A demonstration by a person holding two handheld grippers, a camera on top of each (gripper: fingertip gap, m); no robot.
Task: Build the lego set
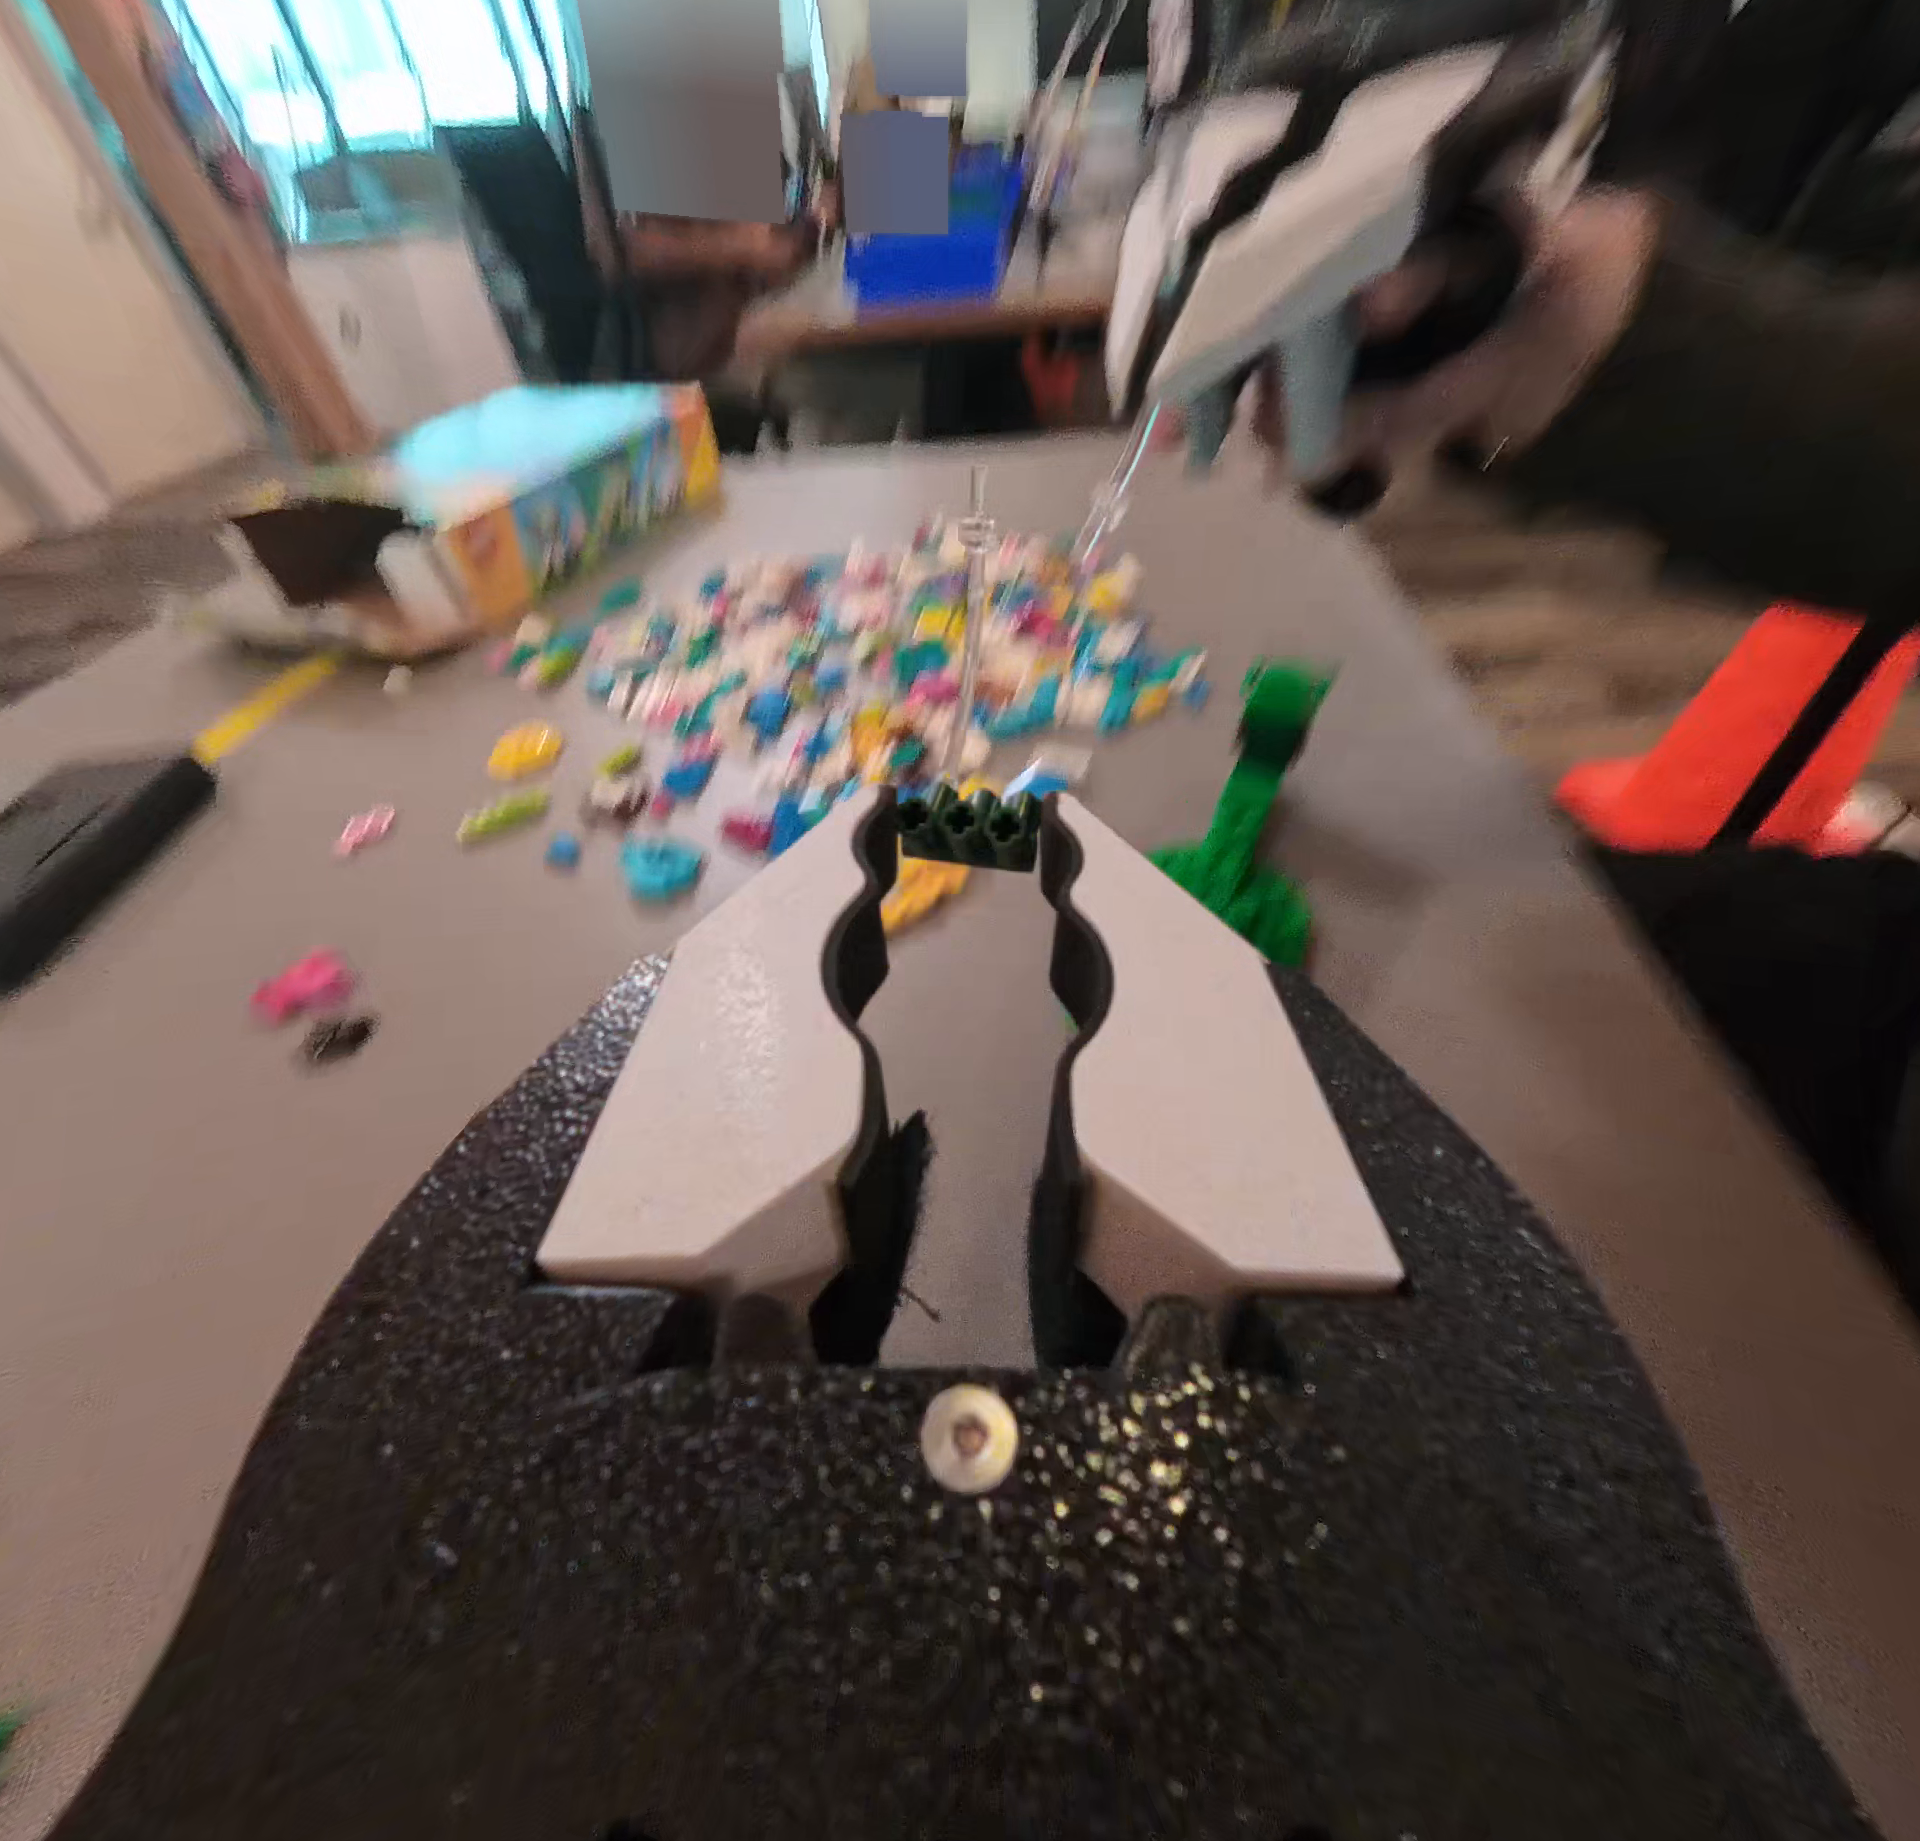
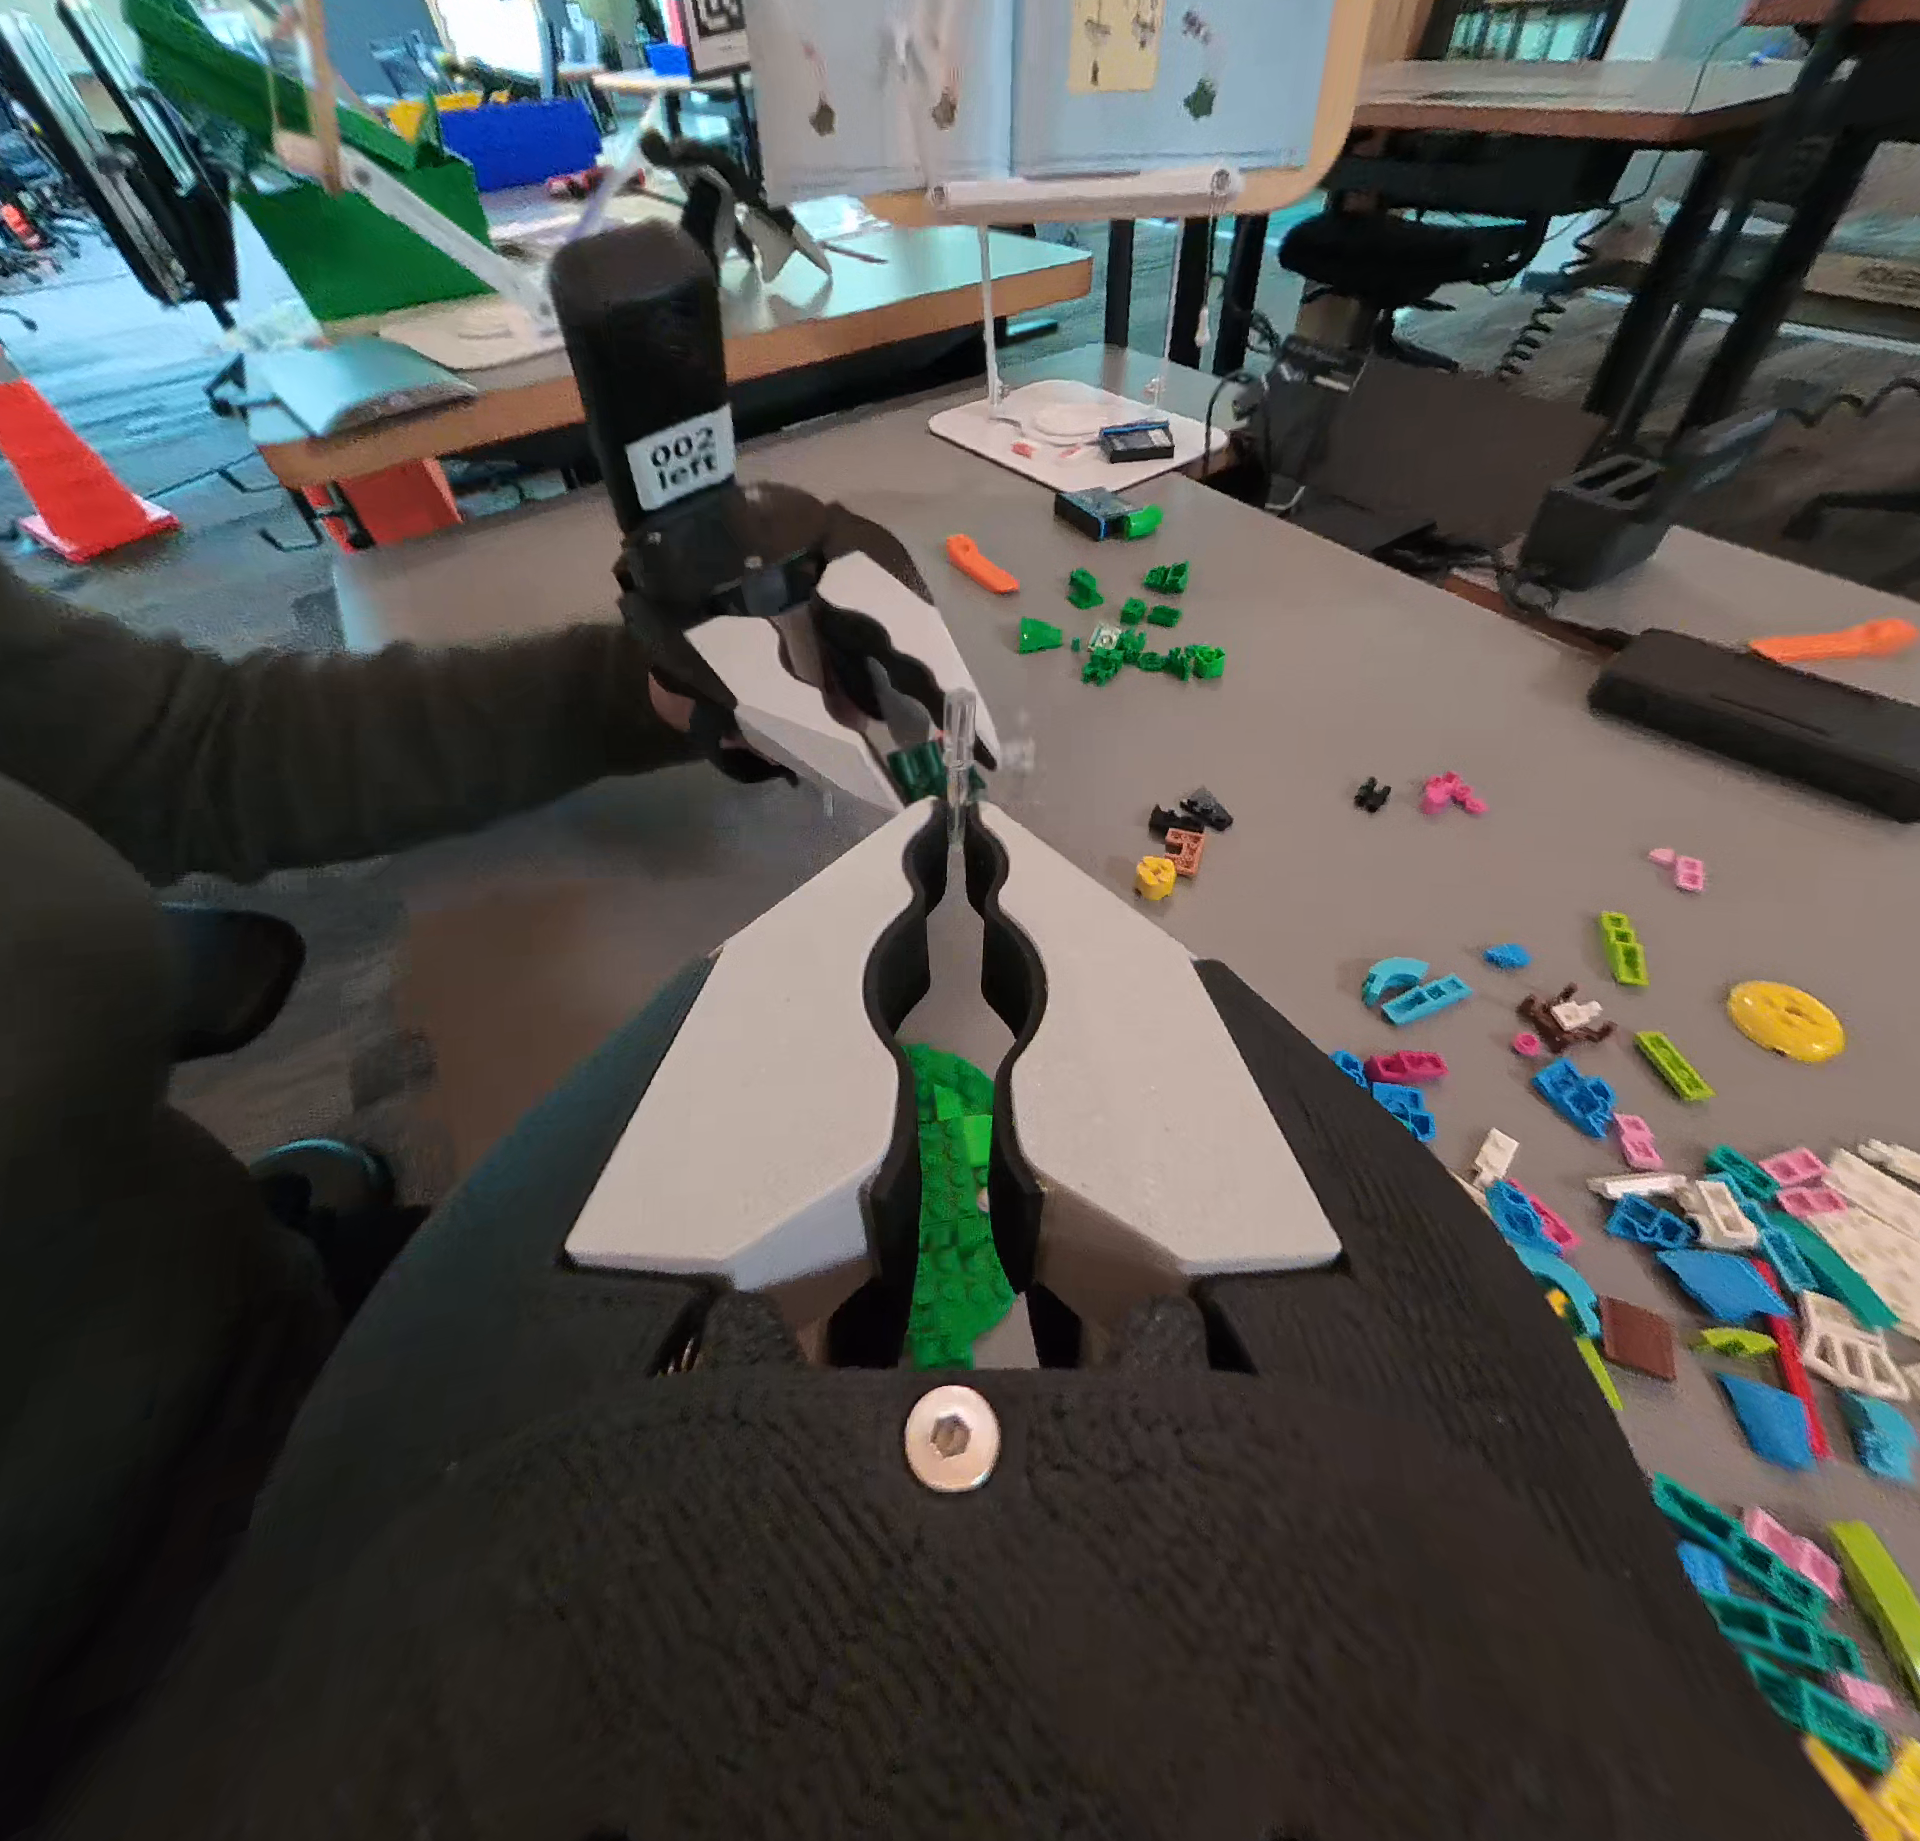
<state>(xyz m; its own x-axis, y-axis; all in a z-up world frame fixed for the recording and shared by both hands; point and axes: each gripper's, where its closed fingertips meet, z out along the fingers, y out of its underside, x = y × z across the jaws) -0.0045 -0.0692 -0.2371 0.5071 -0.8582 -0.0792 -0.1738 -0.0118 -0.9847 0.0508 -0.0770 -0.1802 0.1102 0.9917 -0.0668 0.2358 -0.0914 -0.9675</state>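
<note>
The grey counter carries loose bricks at right of frame. At centre, the left gripper is clamped on a dark green brick, rigid and light. The right gripper pinches a clear rod: thin, slippery, probably snappable, best gripped low.

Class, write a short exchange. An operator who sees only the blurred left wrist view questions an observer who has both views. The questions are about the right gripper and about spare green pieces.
Operator: My left gripper pinches a dark green brick, but the right gripper is a smear. Is it holding anything?
Observer: Yes. The right gripper is shut on a clear rod, pinched at its very tips.
Operator: Are there more green pieces anywhere I can't see?
Observer: A loose cluster of green pieces lies on the grey table, beside an orange brick separator.
</note>
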